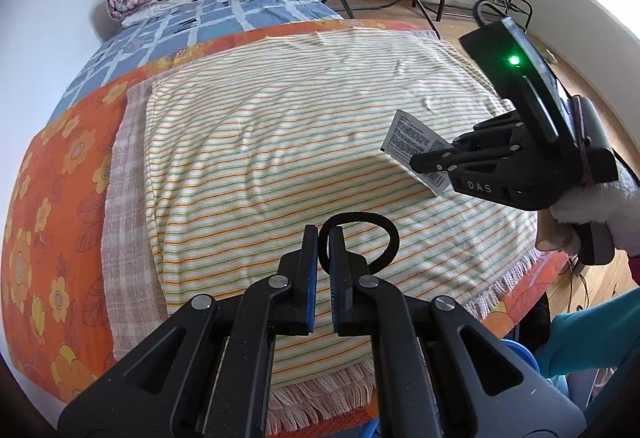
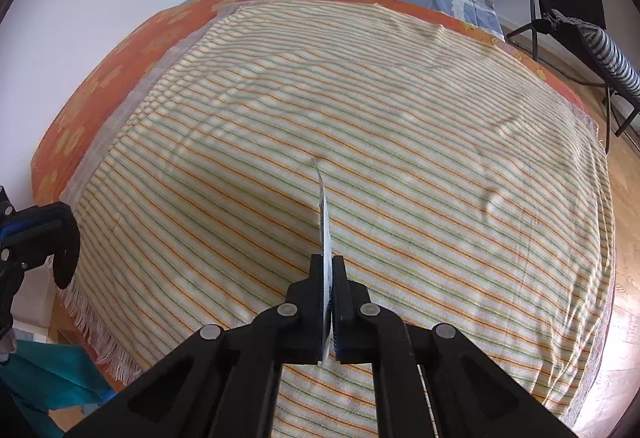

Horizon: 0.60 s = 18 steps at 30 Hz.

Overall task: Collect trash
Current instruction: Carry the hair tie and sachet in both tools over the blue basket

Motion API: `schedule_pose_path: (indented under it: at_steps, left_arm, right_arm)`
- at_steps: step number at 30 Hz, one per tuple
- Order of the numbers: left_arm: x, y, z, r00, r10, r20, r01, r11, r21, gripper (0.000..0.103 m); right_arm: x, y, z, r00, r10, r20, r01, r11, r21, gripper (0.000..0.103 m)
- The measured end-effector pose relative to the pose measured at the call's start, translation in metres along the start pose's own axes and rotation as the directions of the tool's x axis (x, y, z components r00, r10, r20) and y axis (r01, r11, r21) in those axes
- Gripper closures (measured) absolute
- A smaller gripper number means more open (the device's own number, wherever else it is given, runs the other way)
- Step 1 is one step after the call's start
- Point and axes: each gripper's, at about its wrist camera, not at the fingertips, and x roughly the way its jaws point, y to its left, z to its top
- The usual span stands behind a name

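The right gripper (image 2: 329,266) has its jaws pressed together on a thin white paper label (image 1: 416,146), which it holds in the air above the striped blanket (image 1: 300,126) that covers the bed. The left gripper (image 1: 323,238) is also nearly closed, and between its tips it pinches a black elastic ring (image 1: 372,228), probably a hair tie, which hangs out to the side just over the blanket. Both pieces of trash look very light. The label seems flat and a little stiff, but it bends easily, so a hold near its edge is enough; it is gripped at the end with the barcode. The ring is soft and stretchy, and a pinch at any part of the band should hold it. No trash bin can be recognised in either view; only blue and teal shapes appear at the lower edges, cut off. The print on the label is too small to read.
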Motion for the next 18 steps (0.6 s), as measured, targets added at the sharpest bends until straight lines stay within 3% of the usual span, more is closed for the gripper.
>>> schedule_pose_path:
  at_steps: [11,18]
  left_arm:
    - [-0.022,-0.01,-0.012,1.0,-0.024,0.013,0.024,1.0,-0.005,0.1]
    - [-0.045,-0.024,-0.033,0.999,-0.035,0.019,0.034,0.999,0.006,0.1]
  right_arm:
    - [-0.062,0.011,-0.021,0.995,0.071,0.069,-0.072,0.997,0.012,0.103]
    - [-0.1,0.028,-0.06,0.991,0.103,0.088,-0.103,0.995,0.006,0.103]
